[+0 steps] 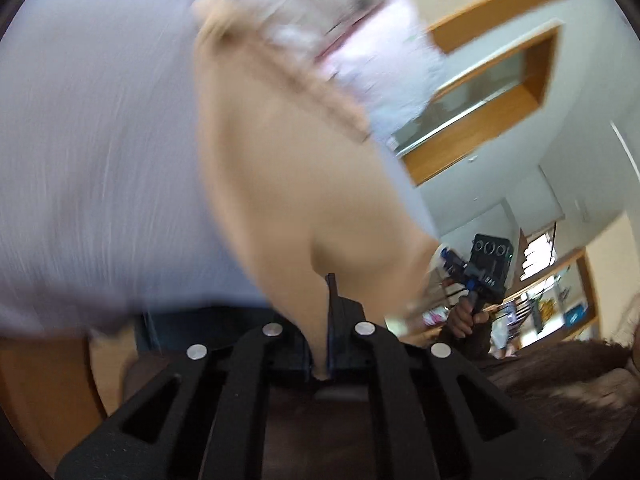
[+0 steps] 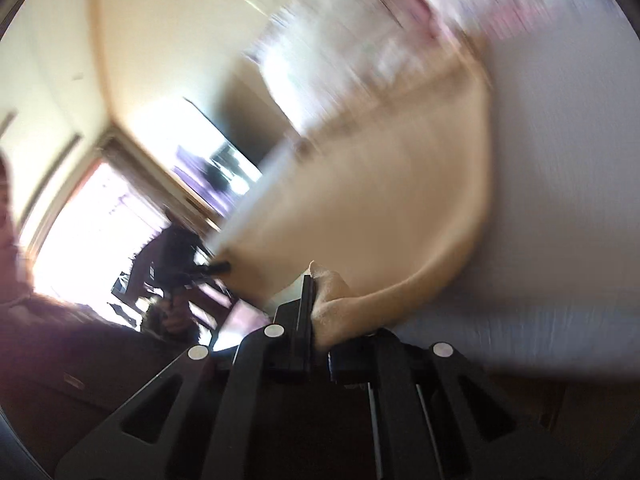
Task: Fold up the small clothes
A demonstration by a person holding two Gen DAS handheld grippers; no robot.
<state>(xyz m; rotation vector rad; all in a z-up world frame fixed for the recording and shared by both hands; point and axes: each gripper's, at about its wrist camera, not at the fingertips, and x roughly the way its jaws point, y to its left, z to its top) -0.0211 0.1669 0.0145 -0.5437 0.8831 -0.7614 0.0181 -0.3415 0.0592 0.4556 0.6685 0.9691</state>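
A small beige garment (image 1: pixel 288 184) hangs stretched in the air between my two grippers, above a pale lilac sheet (image 1: pixel 92 152). My left gripper (image 1: pixel 320 320) is shut on one beige edge. My right gripper (image 2: pixel 316 312) is shut on the other beige edge (image 2: pixel 340 308). The beige cloth also fills the middle of the right wrist view (image 2: pixel 380 200). Each gripper shows in the other's view: the right one (image 1: pixel 480 276) and the left one (image 2: pixel 180 276), both held by hands. Both views are blurred by motion.
A pile of pale printed clothes (image 1: pixel 360 40) lies beyond the garment on the sheet. A brown fuzzy blanket (image 1: pixel 560 376) is at the lower right. Wood-framed openings (image 1: pixel 480 100) and a bright window (image 2: pixel 100 232) are behind. The person's face (image 2: pixel 8 216) is at the left.
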